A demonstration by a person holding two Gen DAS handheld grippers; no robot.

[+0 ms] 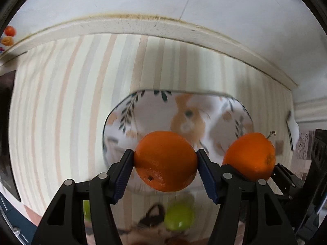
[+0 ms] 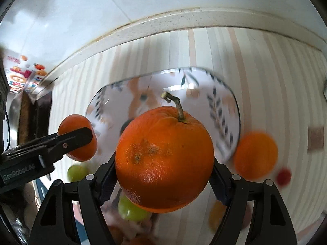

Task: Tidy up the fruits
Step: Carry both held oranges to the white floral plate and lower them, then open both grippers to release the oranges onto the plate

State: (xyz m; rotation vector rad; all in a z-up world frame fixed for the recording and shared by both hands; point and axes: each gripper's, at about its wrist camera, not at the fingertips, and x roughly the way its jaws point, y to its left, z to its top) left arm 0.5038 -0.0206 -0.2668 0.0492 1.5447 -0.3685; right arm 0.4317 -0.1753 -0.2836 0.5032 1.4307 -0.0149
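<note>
We grip one round orange (image 1: pixel 165 161) in our left claw (image 1: pixel 165 162), and our right claw (image 2: pixel 164 163) clamps a stemmed orange (image 2: pixel 164 159). The patterned plate (image 1: pixel 241 110) beyond looks empty. Green fruits (image 2: pixel 130 210) and another loose orange (image 2: pixel 255 155) remain on the striped tabletop (image 1: pixel 61 112).

The stemmed orange (image 2: pixel 164 161) has a dimpled, glossy peel with rough brown scabs near its middle. The smaller orange (image 1: pixel 165 160) looks equally pitted and shiny. Beneath them, the patterned plate (image 2: pixel 222 110) appears glazed and smooth. The fingers (image 1: pixel 123 175) are matt black plastic with ribbed pads. A striped cloth (image 1: pixel 61 106) looks matt.

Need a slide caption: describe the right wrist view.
Right claw grips a stemmed orange above the patterned plate.
</note>
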